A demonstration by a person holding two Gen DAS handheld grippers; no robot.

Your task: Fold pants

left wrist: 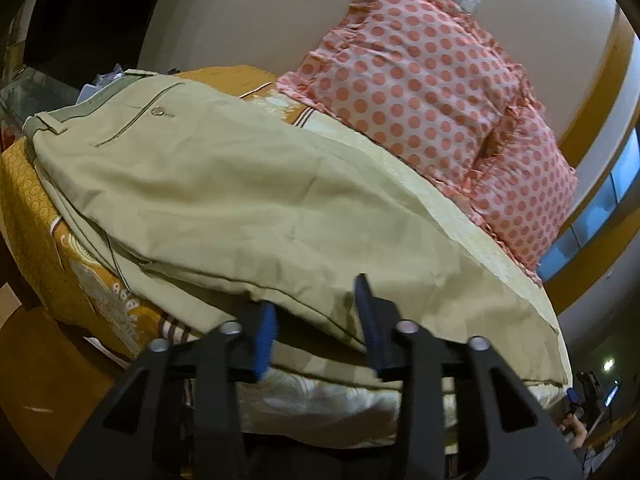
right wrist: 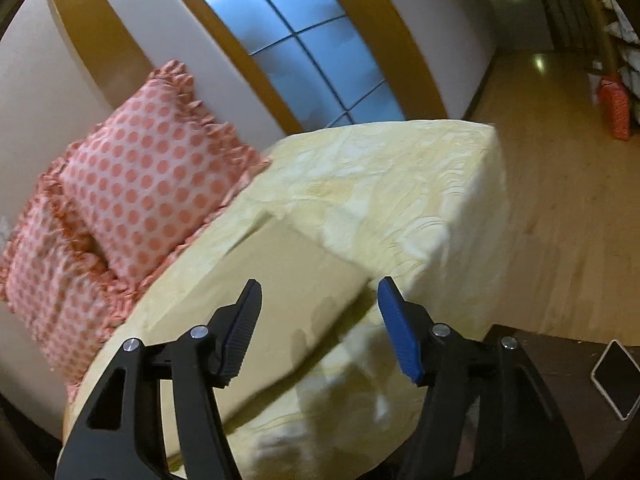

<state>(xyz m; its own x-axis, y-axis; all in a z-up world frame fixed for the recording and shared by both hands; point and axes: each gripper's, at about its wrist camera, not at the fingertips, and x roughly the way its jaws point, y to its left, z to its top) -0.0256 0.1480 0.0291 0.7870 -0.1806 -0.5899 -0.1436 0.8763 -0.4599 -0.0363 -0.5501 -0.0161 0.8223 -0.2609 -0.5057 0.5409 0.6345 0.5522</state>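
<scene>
Beige pants (left wrist: 224, 200) lie flat on the bed, waistband with belt loops and a buttoned back pocket at the far left, legs stretching to the right. My left gripper (left wrist: 316, 312) is open at the pants' near edge, its blue pads either side of the seam, not closed on the cloth. In the right wrist view the leg end of the pants (right wrist: 288, 296) lies on the pale yellow bedcover (right wrist: 380, 184). My right gripper (right wrist: 320, 320) is open just above the leg's end, holding nothing.
Two pink polka-dot pillows (left wrist: 420, 92) lean against the wall behind the pants; they also show in the right wrist view (right wrist: 148, 184). An orange patterned sheet (left wrist: 36, 216) covers the bed's left part. A wooden floor (right wrist: 560, 200), a window (right wrist: 304, 40) and a small white-framed object (right wrist: 616, 380) lie to the right.
</scene>
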